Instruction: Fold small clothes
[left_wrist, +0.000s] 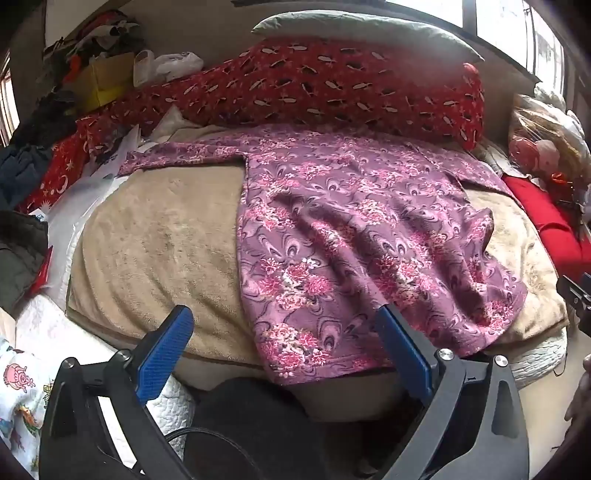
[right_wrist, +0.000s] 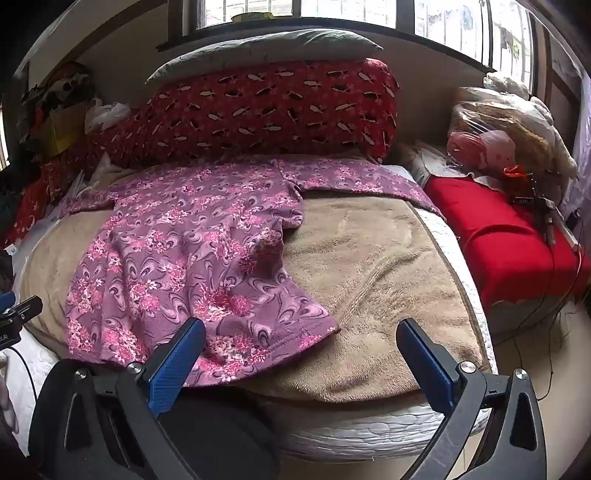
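Observation:
A purple long-sleeved top with pink flowers (left_wrist: 354, 229) lies spread and wrinkled on a beige blanket (left_wrist: 162, 236), sleeves out to both sides at the far end. Its hem hangs toward the near edge of the bed. My left gripper (left_wrist: 284, 314) is open and empty, just short of the hem's left corner. In the right wrist view the same top (right_wrist: 184, 258) lies left of centre on the blanket (right_wrist: 376, 266). My right gripper (right_wrist: 301, 326) is open and empty, over the hem's right corner.
A red patterned bolster (left_wrist: 332, 85) and a grey pillow (left_wrist: 362, 29) lie behind the top. A red cushion (right_wrist: 502, 229) and bags (right_wrist: 495, 125) stand to the right. Clothes and a box (left_wrist: 99, 77) pile up at far left. The white mattress edge (right_wrist: 369, 428) is near.

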